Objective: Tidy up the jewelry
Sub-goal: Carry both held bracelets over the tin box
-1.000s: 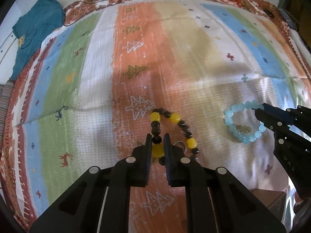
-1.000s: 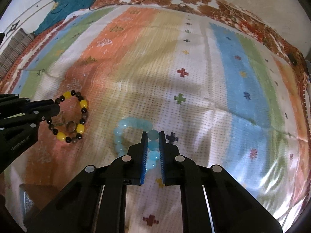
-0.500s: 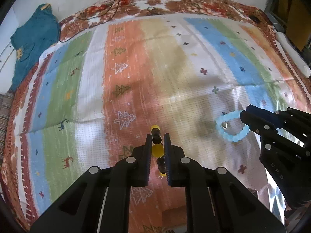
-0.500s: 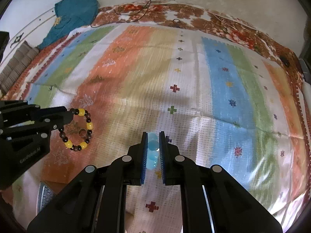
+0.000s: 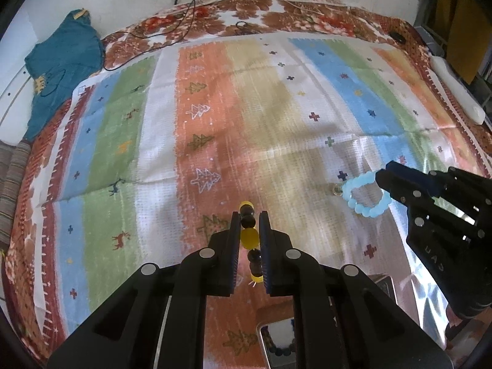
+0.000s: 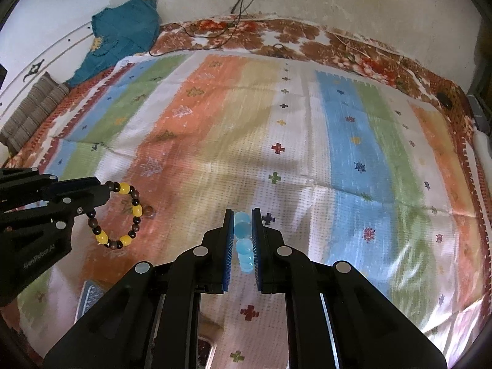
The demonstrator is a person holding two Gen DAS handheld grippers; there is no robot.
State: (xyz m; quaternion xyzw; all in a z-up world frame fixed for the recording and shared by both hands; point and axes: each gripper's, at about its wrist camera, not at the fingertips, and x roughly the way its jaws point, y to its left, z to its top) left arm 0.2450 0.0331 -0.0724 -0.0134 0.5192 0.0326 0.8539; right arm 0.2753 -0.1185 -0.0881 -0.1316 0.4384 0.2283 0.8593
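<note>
Beads fill the narrow gap of each tool. The left gripper [image 5: 249, 230] pinches a bracelet of round yellow and dark brown beads [image 5: 249, 236] between its pads, the loop dangling clear above the striped woven cloth [image 5: 276, 107]. The right gripper [image 6: 243, 227] clamps a bracelet of pale blue translucent beads [image 6: 241, 230] likewise, its loop hanging off the cloth, well apart from the other.

Left hand-held gripper [image 5: 249, 233] clamped, right hand-held gripper [image 6: 243, 233] clamped, angled downward
</note>
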